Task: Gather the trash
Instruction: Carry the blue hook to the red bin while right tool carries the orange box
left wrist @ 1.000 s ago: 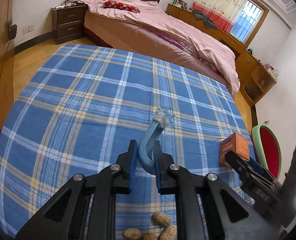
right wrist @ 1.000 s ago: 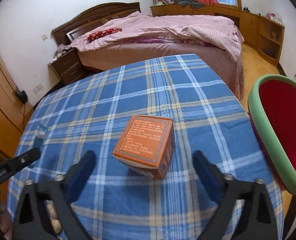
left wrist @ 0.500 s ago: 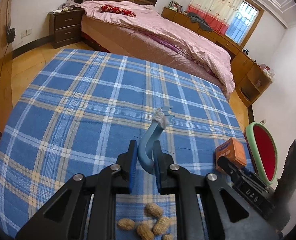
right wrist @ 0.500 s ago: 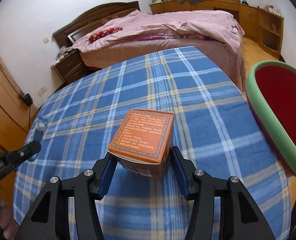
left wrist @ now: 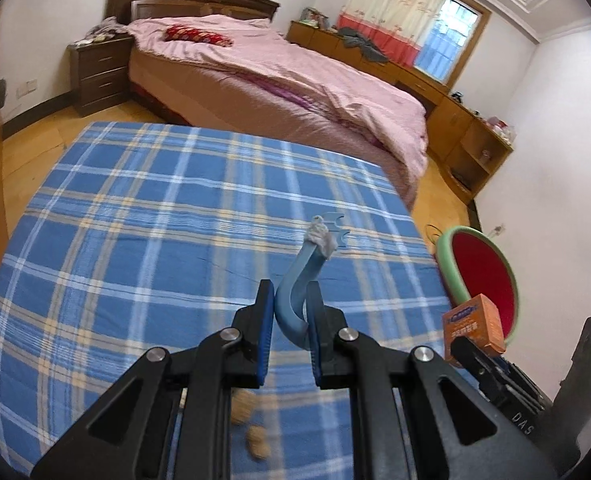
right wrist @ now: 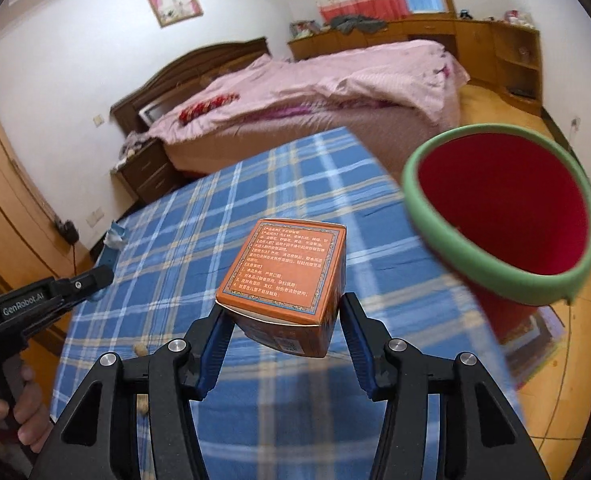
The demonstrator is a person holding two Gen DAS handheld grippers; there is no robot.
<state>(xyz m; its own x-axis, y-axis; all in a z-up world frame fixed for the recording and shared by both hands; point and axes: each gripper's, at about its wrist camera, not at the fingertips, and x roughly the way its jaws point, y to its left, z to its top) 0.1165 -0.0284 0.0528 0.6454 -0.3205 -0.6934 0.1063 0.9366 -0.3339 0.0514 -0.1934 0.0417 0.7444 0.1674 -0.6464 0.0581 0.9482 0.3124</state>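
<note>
My left gripper (left wrist: 291, 320) is shut on a curved blue plastic hook (left wrist: 295, 284) with a grey wad at its tip, lifted above the blue plaid tablecloth (left wrist: 143, 216). In the right wrist view my right gripper (right wrist: 281, 332) is shut on an orange carton (right wrist: 283, 268) printed with text, held off the table. A red bin with a green rim (right wrist: 503, 216) stands just right of the carton, its mouth open towards me. The same carton (left wrist: 475, 328) and bin (left wrist: 479, 264) show at the right edge of the left wrist view.
Several peanuts (left wrist: 251, 420) lie on the cloth under the left gripper. A person's hand (right wrist: 11, 420) holds the left gripper's handle. Beyond the table stand a bed with pink covers (left wrist: 295, 80), a dark nightstand (left wrist: 99, 72) and wooden cabinets (right wrist: 491, 48).
The right jaws closed on the orange carton and lifted it towards the red bin. The left gripper rose with the blue hook, so the table looks farther away.
</note>
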